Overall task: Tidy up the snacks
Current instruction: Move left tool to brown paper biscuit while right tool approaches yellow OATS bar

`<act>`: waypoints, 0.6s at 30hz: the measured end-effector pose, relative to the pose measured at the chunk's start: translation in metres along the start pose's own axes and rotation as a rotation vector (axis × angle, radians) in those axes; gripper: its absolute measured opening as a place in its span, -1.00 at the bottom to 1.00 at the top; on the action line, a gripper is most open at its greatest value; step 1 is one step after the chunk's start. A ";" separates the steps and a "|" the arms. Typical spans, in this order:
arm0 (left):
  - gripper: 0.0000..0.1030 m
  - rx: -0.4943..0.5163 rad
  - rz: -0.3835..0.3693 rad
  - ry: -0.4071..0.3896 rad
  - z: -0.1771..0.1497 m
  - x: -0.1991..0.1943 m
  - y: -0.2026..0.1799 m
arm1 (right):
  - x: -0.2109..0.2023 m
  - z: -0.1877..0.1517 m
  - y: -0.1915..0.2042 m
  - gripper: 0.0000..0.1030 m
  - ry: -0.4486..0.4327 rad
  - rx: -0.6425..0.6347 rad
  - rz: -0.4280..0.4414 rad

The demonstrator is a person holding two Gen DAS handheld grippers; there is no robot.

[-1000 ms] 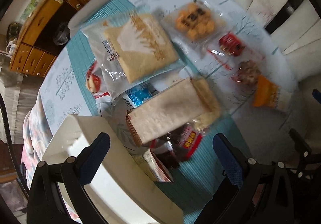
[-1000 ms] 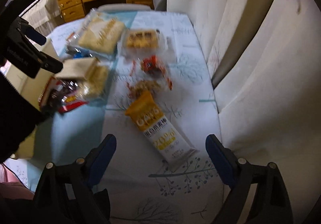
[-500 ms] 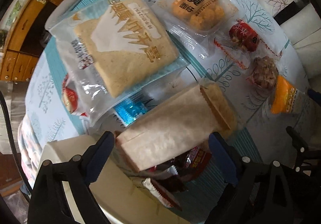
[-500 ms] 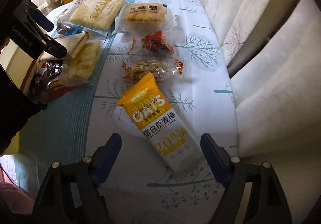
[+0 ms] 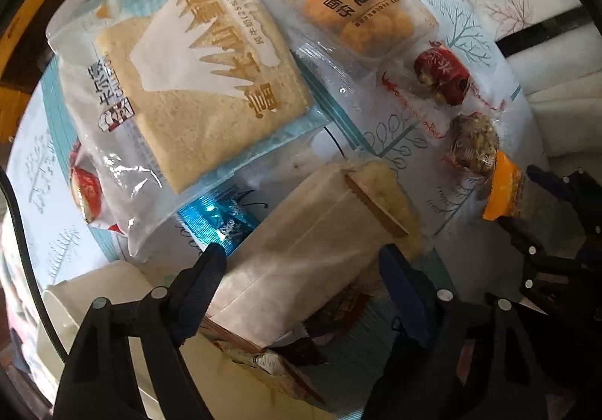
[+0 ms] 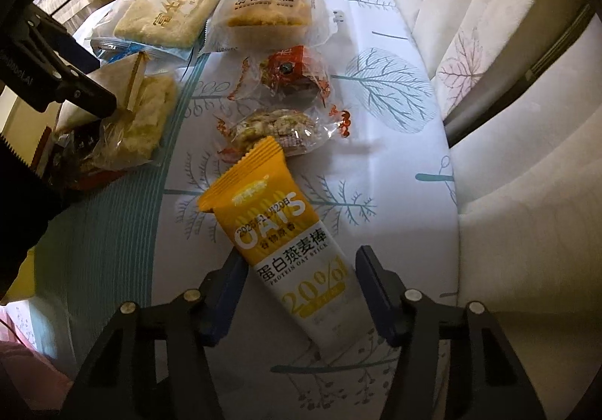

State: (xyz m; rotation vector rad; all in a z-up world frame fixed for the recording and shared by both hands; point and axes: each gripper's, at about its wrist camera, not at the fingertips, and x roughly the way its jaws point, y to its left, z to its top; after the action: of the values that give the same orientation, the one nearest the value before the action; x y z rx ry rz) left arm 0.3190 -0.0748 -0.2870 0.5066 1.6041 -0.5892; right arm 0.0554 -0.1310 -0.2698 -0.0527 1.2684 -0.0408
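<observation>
Both tools have come lower over the snacks in the last second, and their jaws have just been closing. In the left wrist view the left tool (image 5: 301,282) now stands at the bottom centre with the beige paper-wrapped packet (image 5: 323,239) between its fingers; the left finger seems to reach the packet's edge and the right one is just beside it, so the jaws are still apart and not yet clamped. In the right wrist view the right tool (image 6: 297,288) is at the bottom centre, and the yellow and white oat bar (image 6: 286,250) lies slanted on the worktop (image 6: 395,141) between its fingers, which are near its sides but not pressing yet. The bread bag (image 5: 188,92) and the other snacks stay at the top of both views. I judge that each tool is about to grasp its own snack, so the sorting begins with these two.
</observation>
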 end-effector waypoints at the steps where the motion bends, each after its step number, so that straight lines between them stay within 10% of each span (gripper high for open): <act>1: 0.53 -0.002 -0.012 -0.001 0.001 0.001 0.003 | -0.001 0.001 -0.001 0.09 0.007 0.002 0.007; 14: -0.48 -0.142 -0.128 -0.020 0.006 -0.014 0.055 | 0.009 0.030 -0.038 -0.04 0.110 0.131 0.119; 18: -0.48 -0.171 -0.083 -0.015 0.004 -0.015 0.068 | 0.010 0.037 -0.051 -0.05 0.123 0.190 0.164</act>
State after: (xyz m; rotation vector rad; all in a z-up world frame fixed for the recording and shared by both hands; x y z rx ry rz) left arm 0.3671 -0.0249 -0.2780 0.3092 1.6506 -0.5112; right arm 0.0938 -0.1818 -0.2653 0.2205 1.3828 -0.0238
